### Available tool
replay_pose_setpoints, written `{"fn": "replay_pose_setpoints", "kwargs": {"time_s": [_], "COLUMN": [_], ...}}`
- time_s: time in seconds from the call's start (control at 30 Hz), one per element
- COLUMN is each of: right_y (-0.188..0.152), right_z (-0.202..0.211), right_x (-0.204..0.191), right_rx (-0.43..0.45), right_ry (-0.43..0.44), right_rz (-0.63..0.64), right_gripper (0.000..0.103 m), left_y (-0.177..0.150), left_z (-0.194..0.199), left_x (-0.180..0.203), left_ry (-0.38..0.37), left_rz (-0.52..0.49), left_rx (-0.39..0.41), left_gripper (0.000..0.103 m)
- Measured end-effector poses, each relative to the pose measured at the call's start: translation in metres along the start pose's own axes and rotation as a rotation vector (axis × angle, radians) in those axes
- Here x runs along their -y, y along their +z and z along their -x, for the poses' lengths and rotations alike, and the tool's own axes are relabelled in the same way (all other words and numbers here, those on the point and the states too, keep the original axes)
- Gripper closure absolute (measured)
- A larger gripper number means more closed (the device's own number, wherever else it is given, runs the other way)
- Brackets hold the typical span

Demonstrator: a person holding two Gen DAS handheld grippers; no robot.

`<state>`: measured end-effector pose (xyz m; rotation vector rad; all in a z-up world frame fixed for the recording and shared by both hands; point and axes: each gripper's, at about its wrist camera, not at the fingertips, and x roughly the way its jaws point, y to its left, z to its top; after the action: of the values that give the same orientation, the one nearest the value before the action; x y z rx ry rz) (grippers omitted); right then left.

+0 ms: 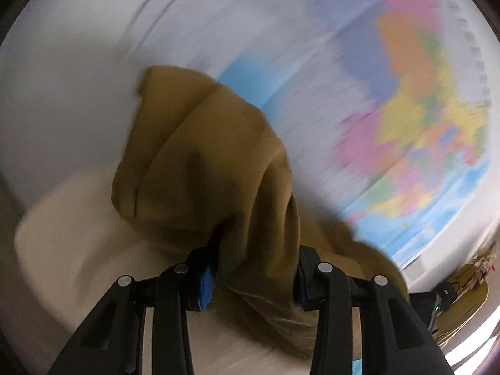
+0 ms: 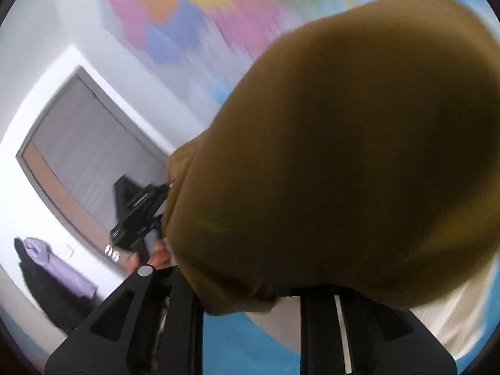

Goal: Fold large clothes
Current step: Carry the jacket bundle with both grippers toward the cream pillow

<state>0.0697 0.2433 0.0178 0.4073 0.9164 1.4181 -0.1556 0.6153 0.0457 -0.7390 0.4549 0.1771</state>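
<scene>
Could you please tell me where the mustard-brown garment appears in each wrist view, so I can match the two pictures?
Left wrist view: the mustard-brown garment fills the centre, bunched between the left gripper fingers.
Right wrist view: it fills the right and centre, draped over the right gripper, hiding the fingertips.
Shared landmark: the blurred pastel wall map.

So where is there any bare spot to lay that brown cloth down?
In the left wrist view, the cream surface lies bare to the left of the mustard-brown fabric garment, up to the white wall. It is crowded ahead: the garment hangs bunched between the left gripper fingers. In the right wrist view it covers the right gripper.
</scene>
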Motion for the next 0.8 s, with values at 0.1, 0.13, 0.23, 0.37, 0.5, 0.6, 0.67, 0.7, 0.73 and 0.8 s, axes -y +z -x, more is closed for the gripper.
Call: {"fn": "replay_pose_setpoints", "kwargs": {"time_s": [0.1, 0.13, 0.23, 0.37, 0.5, 0.6, 0.67, 0.7, 0.73, 0.8], "right_y": [-0.020, -0.022, -0.025, -0.027, -0.009, 0.020, 0.016, 0.019, 0.013, 0.007], "right_z": [0.009, 0.017, 0.046, 0.096, 0.146, 0.130, 0.110, 0.094, 0.091, 0.082], "right_x": [0.012, 0.012, 0.005, -0.005, -0.027, -0.027, -0.021, -0.014, -0.009, 0.004], "right_rx": [-0.036, -0.045, -0.051, -0.033, 0.091, 0.109, 0.094, 0.027, -0.005, -0.073], "right_ry": [0.018, 0.022, -0.011, -0.086, -0.225, -0.342, -0.426, -0.443, -0.466, -0.410], "right_rz": [-0.052, -0.056, -0.043, 0.028, 0.174, 0.228, 0.245, 0.255, 0.255, 0.237], "right_gripper": [0.060, 0.057, 0.027, 0.033, 0.039, 0.023, 0.020, 0.023, 0.039, 0.071], "left_y": [-0.021, -0.026, -0.028, -0.030, -0.037, -0.037, -0.038, -0.040, -0.041, -0.042], "left_z": [0.009, 0.010, 0.016, 0.039, 0.084, 0.088, 0.075, 0.061, 0.049, 0.019], "left_x": [-0.027, -0.029, -0.029, -0.017, 0.022, 0.056, 0.072, 0.079, 0.082, 0.080], "left_ry": [-0.015, -0.012, 0.032, 0.164, 0.301, 0.251, 0.235, 0.238, 0.246, 0.292], "left_rz": [0.068, 0.071, 0.068, -0.012, -0.182, -0.288, -0.333, -0.361, -0.376, -0.372], "left_rx": [-0.005, 0.001, 0.000, 0.041, 0.192, 0.189, 0.153, 0.121, 0.092, 0.027], "left_gripper": [0.038, 0.037, 0.036, 0.035, 0.025, 0.018, 0.017, 0.017, 0.016, 0.017]}}
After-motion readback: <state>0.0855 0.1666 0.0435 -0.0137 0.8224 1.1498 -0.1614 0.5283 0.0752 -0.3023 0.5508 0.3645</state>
